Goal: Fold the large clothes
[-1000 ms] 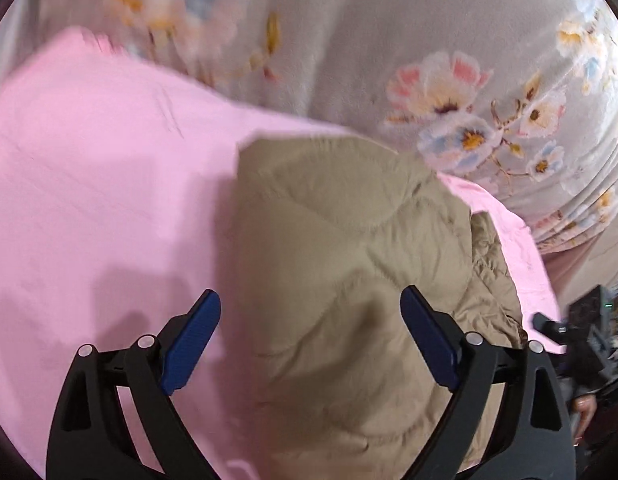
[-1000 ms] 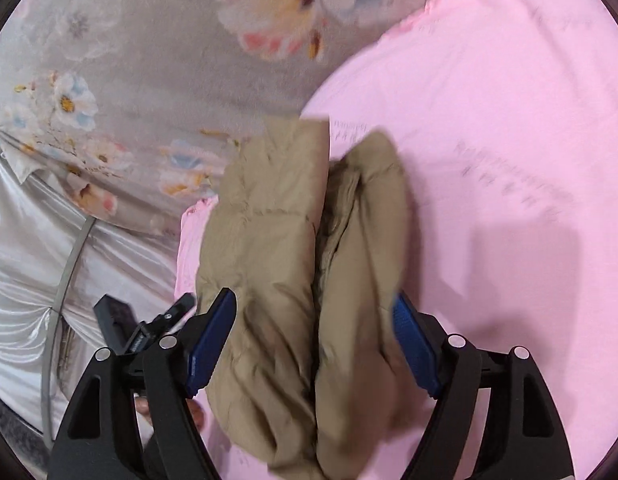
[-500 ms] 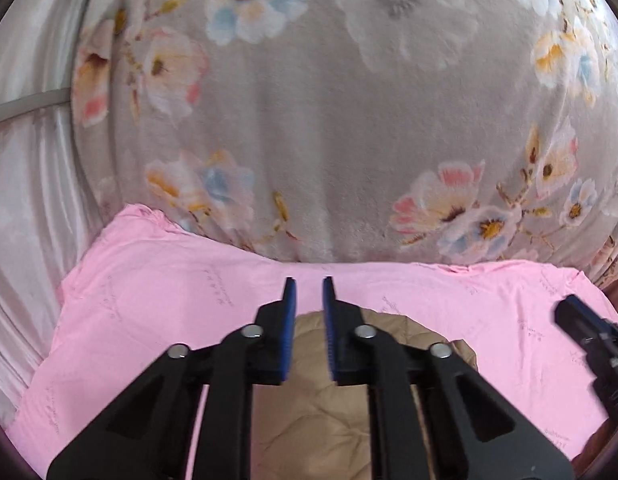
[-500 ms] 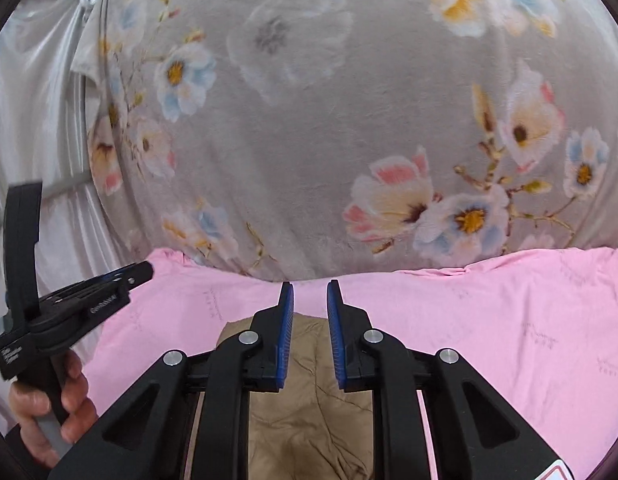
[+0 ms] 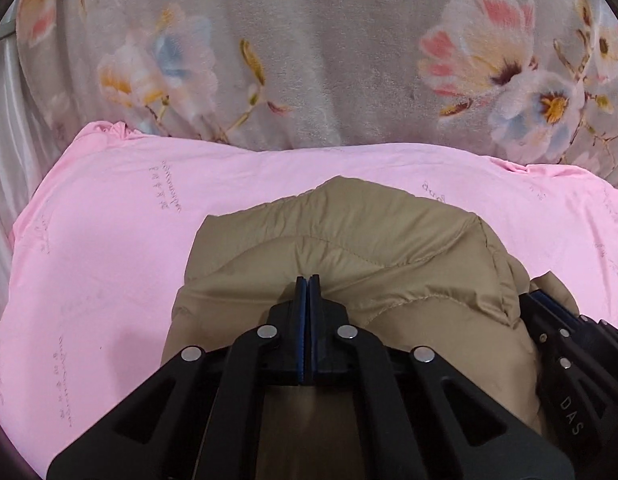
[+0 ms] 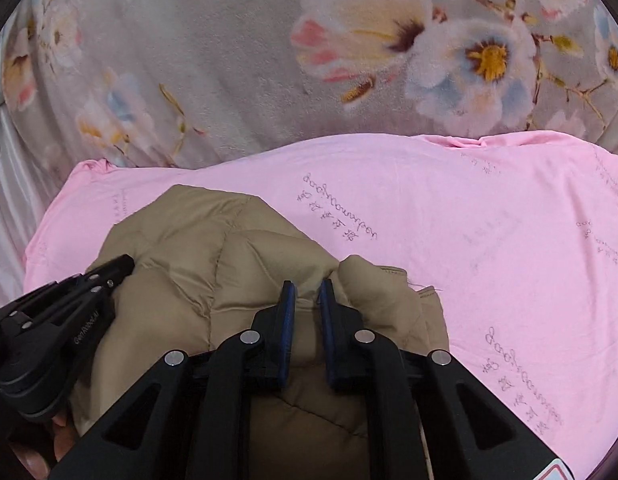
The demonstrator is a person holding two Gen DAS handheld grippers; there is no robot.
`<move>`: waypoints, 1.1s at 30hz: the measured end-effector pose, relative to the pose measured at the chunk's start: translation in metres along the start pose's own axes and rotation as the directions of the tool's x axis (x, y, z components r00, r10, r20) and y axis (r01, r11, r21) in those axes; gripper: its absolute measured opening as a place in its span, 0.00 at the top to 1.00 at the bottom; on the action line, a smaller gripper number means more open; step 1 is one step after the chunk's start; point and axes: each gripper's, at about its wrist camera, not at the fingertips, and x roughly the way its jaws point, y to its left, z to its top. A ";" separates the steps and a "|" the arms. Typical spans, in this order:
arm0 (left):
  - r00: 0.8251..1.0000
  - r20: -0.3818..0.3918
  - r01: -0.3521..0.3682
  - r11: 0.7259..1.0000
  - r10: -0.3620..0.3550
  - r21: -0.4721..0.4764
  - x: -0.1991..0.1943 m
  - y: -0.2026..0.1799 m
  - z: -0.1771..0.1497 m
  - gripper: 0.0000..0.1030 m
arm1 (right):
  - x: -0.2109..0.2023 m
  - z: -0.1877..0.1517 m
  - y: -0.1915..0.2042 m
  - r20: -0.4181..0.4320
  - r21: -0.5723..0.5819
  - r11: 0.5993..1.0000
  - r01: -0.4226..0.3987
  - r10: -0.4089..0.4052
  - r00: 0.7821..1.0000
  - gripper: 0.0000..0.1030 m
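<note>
Pink sheet point(image 5: 109, 248) covers the bed, and a fuzzy grey blanket with big flowers point(image 5: 309, 60) lies at the far side. On the sheet sits the tan puffy jacket point(image 5: 349, 248), folded into a thick bundle close under both grippers. It is soft and quilted, with stitched lines and rounded lumps. From the near edge its long side seems to run away toward the flowered blanket. The left gripper point(image 5: 307, 280) has its jaws pressed tight together with nothing between them, and its tip rests at a crease on top of the bundle. The right gripper point(image 6: 307, 286) has just been closing; a narrow gap is left, and a small fold of jacket pokes up at its tips, though I cannot tell if it is pinched. Both grippers are about as near, the left over the bundle's left half, the right over its right half. Pushing it away looks like the next job.
</note>
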 end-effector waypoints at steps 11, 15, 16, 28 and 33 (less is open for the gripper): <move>0.999 0.046 -0.022 0.999 0.020 0.030 0.036 -0.008 0.004 1.00 | 0.035 0.002 -0.013 -0.030 0.114 0.993 -0.031 0.035 0.999 0.91; 0.998 0.055 -0.025 0.999 0.022 0.046 0.043 -0.011 0.008 1.00 | 0.041 0.003 -0.015 -0.034 0.133 0.991 -0.018 0.022 0.999 0.91; 0.998 0.056 -0.025 0.998 0.022 0.050 0.044 -0.012 0.008 1.00 | 0.042 0.004 -0.014 -0.035 0.134 0.991 -0.010 0.015 0.999 0.91; 0.997 0.069 -0.022 0.998 0.018 0.054 0.049 -0.012 0.012 1.00 | 0.047 0.008 -0.011 -0.044 0.120 0.992 0.030 -0.024 0.999 0.91; 0.997 0.070 -0.024 0.998 0.020 0.056 0.049 -0.012 0.013 1.00 | 0.047 0.009 -0.011 -0.046 0.119 0.992 0.031 -0.026 0.999 0.91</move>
